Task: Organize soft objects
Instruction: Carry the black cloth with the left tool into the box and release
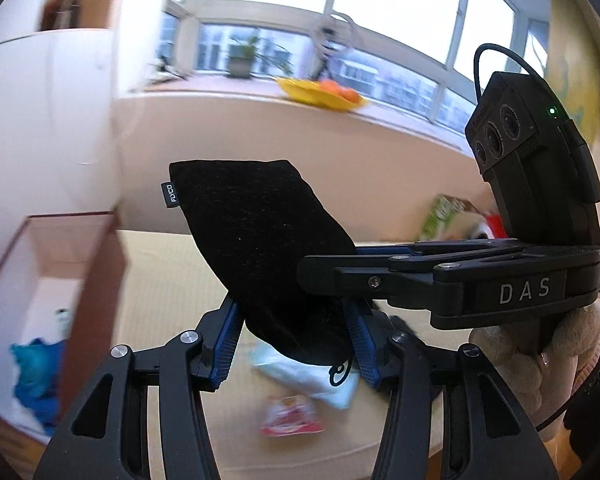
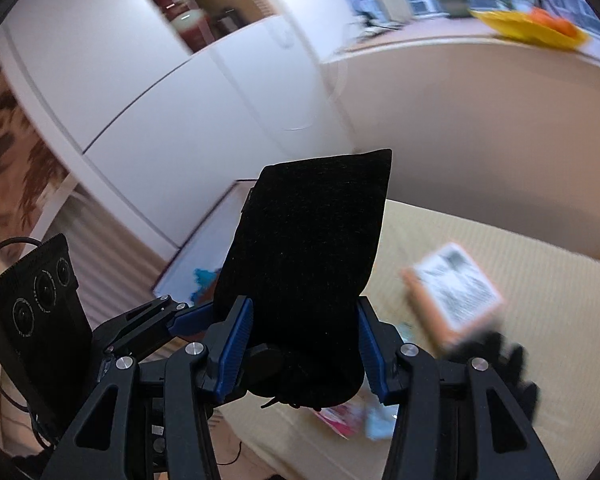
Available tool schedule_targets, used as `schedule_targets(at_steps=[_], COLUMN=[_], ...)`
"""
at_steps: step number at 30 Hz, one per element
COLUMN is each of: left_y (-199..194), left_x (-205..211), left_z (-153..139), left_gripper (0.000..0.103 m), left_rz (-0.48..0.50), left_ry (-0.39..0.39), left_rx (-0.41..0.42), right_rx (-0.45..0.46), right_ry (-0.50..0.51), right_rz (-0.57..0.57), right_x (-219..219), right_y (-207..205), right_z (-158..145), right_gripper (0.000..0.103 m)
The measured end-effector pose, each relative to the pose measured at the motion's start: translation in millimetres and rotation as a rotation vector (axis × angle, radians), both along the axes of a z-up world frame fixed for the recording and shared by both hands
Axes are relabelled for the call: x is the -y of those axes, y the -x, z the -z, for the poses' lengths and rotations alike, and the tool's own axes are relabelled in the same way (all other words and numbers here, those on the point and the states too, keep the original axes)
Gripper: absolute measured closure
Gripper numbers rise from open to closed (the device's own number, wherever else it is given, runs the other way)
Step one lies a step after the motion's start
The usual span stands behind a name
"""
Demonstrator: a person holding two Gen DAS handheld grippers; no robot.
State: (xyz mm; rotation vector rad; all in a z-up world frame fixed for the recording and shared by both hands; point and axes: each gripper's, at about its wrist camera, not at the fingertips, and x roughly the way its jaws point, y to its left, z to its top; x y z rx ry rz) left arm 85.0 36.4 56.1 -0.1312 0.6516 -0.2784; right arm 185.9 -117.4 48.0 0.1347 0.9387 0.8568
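— Fingers (image 1: 236, 344) of my left gripper (image 1: 296, 340) are squeezing the black pouch (image 1: 260, 248)?

— Yes, and my right gripper (image 2: 306, 344) is clamping it too. I'm holding it up, long way pointing forward, above the bed (image 1: 168, 280).

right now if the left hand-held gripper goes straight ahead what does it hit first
Nothing soon, probably. The left hand-held gripper holds the black pouch up in the air; beyond it is the pale wall under the windowsill, though depth is unclear.

Blurred and hidden bits

Below the black felt pouch (image 1: 256, 248), a red-and-white packet (image 1: 290, 416) is blurred unreadable; the pouch's lower end hides a white packet (image 1: 320, 380).
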Motion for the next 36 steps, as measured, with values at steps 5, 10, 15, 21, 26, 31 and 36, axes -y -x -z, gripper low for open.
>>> schedule_targets(at_steps=[5, 10, 15, 21, 26, 31, 36], left_y=[11, 18, 12, -7, -28, -52, -57], left_x=[-56, -107, -138, -169, -183, -194, -201], left_z=[-7, -8, -4, 4, 15, 31, 52], left_gripper=[0.054, 0.054, 0.054, 0.054, 0.054, 0.052, 0.046], left_rz=[-0.112, -0.209, -0.286, -0.340, -0.366, -0.384, -0.449], left_ry=[0.005, 0.001, 0.002, 0.015, 0.016, 0.000, -0.049], left_rx=[0.023, 0.033, 0.029, 0.001, -0.033, -0.096, -0.171], right_rx=[0.034, 0.052, 0.057, 0.055, 0.040, 0.037, 0.037], right_ry=[-0.004, -0.003, 0.003, 0.019, 0.045, 0.077, 0.125], right_rz=[-0.102, -0.184, -0.251, -0.289, -0.292, -0.298, -0.264], right_x=[-69, -122, -168, -206, -237, -253, -259], right_y=[5, 8, 1, -14, -32, -49, -59], right_z=[-12, -16, -14, -7, 4, 18, 31], right_gripper=[0.056, 0.056, 0.056, 0.056, 0.055, 0.054, 0.037])
